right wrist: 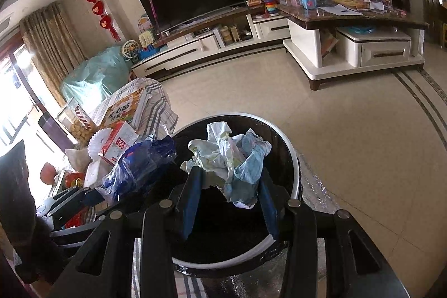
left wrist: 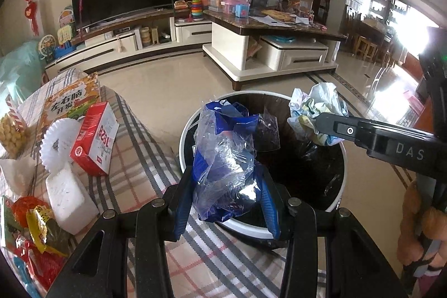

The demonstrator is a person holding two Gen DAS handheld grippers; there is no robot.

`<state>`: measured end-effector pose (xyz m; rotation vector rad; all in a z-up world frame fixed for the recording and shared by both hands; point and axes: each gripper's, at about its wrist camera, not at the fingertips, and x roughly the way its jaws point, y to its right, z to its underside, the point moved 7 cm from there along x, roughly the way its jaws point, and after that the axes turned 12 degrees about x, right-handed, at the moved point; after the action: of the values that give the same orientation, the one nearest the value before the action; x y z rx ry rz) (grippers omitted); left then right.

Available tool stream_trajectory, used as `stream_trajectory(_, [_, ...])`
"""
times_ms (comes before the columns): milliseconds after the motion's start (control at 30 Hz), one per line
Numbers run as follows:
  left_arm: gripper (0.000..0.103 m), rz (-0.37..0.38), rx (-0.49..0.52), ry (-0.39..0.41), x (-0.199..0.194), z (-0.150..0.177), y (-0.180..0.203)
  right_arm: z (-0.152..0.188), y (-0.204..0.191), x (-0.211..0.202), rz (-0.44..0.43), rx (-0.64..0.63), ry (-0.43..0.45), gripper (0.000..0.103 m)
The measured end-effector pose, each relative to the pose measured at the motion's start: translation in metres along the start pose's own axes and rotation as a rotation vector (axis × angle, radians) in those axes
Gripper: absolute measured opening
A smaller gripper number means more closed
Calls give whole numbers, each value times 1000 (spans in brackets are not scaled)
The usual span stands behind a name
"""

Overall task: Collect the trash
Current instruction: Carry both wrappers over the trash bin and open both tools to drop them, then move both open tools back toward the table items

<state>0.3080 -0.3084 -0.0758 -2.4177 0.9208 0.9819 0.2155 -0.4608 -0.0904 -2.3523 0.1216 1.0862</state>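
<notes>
Plastic bag (left wrist: 223,158) gripped in left jaws, crumpled paper (right wrist: 232,158) in right — both above bin rim (left wrist: 184,130).

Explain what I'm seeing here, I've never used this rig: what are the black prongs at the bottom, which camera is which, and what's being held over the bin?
The black prongs are two hand-held grippers; each carries a camera looking along its fingers. In the left wrist view, the left gripper clamps a blue plastic bag over the bin. In the right wrist view, the right gripper clamps crumpled paper over the same black-lined bin. Beside it, the plaid-covered table holds a red-and-white box, a foam block and snack wrappers.
</notes>
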Motion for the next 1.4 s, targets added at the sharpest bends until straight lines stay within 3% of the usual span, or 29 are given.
stream_trajectory(467, [47,2,6,-14,10,-5,3,-3,7,13,27,-11,-37,44])
stream_trajectory(567, [55,0,11,-14,11,-6,4,-4,9,15,21,-4,-52,50])
stream_trajectory(633, [67,-9,14,-9,8,-6,5,-5,9,15,17,5,-57,54])
stream_trajectory(800, [71,-24,14,6,-3,1,6,-5,11,6,-2,30,-40,63])
stream_trajectory(1033, [72,-33,-51,19,-34,38,0,4,6,-11,-28,54,-5,71])
stream_trajectory(1167, [80,-61,-92,39,-62,68,-3,16,-6,-21,-48,58,19,75])
stream_trajectory(1400, [80,-106,-177,24,-103,119,-18,48,-38,-25,-108,44,2,78])
